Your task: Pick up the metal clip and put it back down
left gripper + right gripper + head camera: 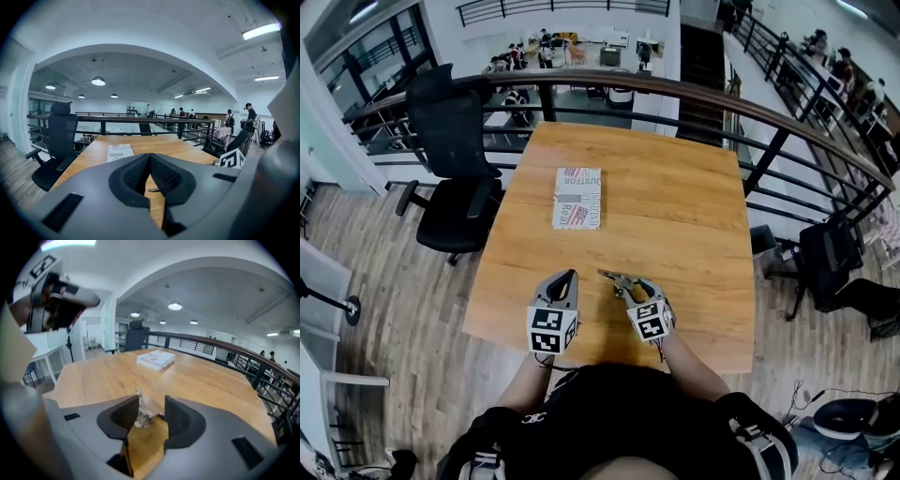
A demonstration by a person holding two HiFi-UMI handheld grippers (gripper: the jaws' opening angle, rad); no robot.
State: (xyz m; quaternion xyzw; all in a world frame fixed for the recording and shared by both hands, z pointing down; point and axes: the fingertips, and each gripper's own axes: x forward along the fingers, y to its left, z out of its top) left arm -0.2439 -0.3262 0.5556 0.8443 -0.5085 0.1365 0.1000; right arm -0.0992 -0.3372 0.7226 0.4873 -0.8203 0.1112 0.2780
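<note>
Table: light-brown wooden table (694, 216), set against a dark curved metal railing (750, 108).
Metal clip: small silvery metal clip (614, 277), near the table's front edge, in front of the person. In the right gripper view the clip (144, 409) stands between that gripper's two jaws, blurred. No view shows whether it rests on the wood or sits just above it.
Right gripper: grey two-jaw right gripper (151, 401) with its jaws spread wide. The right pad is clear of the clip, and contact with the left pad cannot be made out. Seen from the head view, the right gripper (625, 284) points up and to the left.
Left gripper: matching grey left gripper (150, 155), its jaw tips meeting with nothing between them. It is held just beside the right one, tips (571, 275) near the clip.
Book: flat white book with red and blue print (577, 198), lying mid-table, well apart from both grippers.
Chair: black office chair (455, 178), at the table's left side.
</note>
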